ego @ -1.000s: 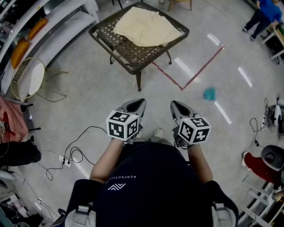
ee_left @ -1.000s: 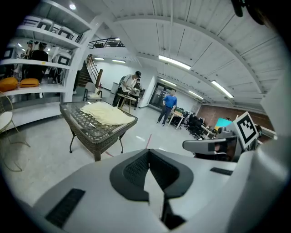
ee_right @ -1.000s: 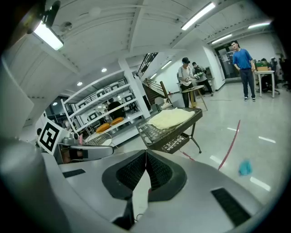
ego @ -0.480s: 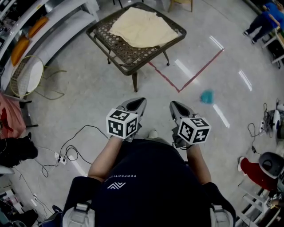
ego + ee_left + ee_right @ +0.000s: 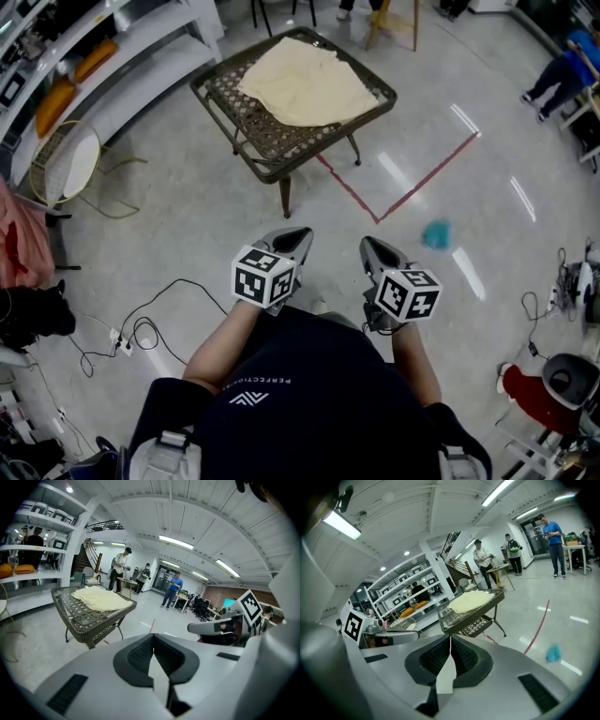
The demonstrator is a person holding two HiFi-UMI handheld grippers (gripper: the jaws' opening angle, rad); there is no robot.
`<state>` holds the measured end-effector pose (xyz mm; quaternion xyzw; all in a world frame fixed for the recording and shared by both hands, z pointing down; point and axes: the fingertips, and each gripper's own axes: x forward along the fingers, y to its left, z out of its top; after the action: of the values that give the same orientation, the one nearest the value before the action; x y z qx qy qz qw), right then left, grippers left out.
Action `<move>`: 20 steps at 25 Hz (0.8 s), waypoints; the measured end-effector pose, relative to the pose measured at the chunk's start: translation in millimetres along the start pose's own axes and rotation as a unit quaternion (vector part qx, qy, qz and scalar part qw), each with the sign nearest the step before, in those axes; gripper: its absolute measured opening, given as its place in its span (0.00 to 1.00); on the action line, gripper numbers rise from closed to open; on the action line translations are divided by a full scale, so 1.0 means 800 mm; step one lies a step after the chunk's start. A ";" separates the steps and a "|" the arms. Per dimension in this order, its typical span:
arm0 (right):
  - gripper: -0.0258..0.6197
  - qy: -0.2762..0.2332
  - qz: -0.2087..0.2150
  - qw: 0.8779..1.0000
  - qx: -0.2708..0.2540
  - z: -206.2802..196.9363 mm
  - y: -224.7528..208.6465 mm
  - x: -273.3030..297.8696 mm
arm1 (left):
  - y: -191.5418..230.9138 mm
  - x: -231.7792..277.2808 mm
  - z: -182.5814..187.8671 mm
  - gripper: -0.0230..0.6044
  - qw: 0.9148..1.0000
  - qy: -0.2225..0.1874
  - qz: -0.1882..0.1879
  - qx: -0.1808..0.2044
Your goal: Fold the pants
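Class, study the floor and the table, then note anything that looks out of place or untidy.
A small teal item lies loose on the floor beside the red tape line. The cream pants sit rumpled on the wicker table.

Head view: from your head, steeply down past your chest to floor (image 5: 187, 216); worktop (image 5: 267, 141) far ahead, at frame top. Gripper views: low, facing forward along own fingers (image 5: 138, 656), close below lens; worktop distant. All three share worktop. Left gripper view catches right gripper (image 5: 190, 628) at right edge.
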<state>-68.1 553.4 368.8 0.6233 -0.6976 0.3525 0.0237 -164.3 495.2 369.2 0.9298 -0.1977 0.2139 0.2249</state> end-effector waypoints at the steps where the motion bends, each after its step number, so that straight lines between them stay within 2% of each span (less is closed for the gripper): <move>1: 0.09 0.000 0.002 1.000 -0.002 0.004 -0.002 0.003 | 0.001 0.003 0.003 0.05 1.000 -0.001 0.002 0.000; 10: 0.09 0.004 0.020 1.000 -0.017 0.037 -0.012 0.043 | 0.044 0.026 0.041 0.05 0.999 -0.022 0.020 -0.010; 20: 0.09 0.019 0.015 0.999 -0.026 0.090 -0.039 0.111 | 0.105 0.065 0.080 0.05 0.999 -0.023 0.035 -0.020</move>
<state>-31.0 441.2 370.8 0.6051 -0.7153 0.3462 0.0482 -140.7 380.2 370.7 0.9222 -0.2394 0.1967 0.2314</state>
